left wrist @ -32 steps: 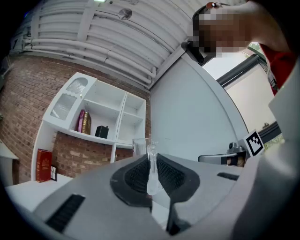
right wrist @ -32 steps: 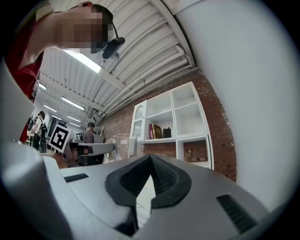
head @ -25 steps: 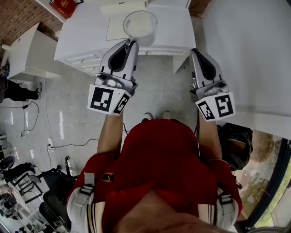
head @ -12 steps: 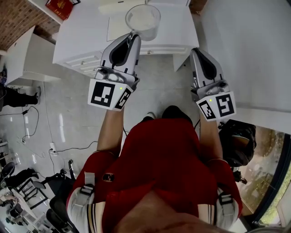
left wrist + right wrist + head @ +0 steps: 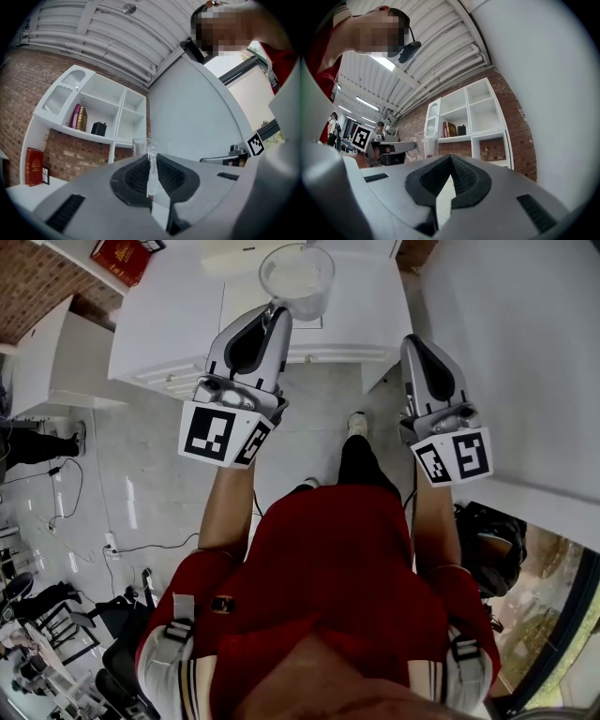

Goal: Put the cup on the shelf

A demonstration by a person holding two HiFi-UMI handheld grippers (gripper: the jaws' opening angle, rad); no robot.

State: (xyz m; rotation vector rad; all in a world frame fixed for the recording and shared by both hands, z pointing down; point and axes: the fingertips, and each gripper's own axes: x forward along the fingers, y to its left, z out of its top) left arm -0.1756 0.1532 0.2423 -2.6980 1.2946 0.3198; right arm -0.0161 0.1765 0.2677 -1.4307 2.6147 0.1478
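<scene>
A clear glass cup (image 5: 296,279) hangs over the white counter (image 5: 178,324) at the top of the head view. My left gripper (image 5: 275,315) is shut on its near rim. In the left gripper view the glass wall (image 5: 150,164) stands pinched between the black pads. Ahead, the white shelf unit (image 5: 101,117) sits on a brick wall, and it also shows in the right gripper view (image 5: 480,115). My right gripper (image 5: 416,341) is held beside the left one with its pads meeting and nothing in them. From the right gripper view the cup (image 5: 430,143) shows at the left.
The shelf holds two books (image 5: 78,118) and a black box (image 5: 98,128). A red book (image 5: 33,166) stands on the counter below. A big white wall (image 5: 525,362) rises close on the right. Other people (image 5: 333,124) stand far behind at the left.
Both grippers and the cup have moved forward toward the white counter, which now lies nearer. The person's foot has stepped ahead. The grip on the cup is unchanged.
</scene>
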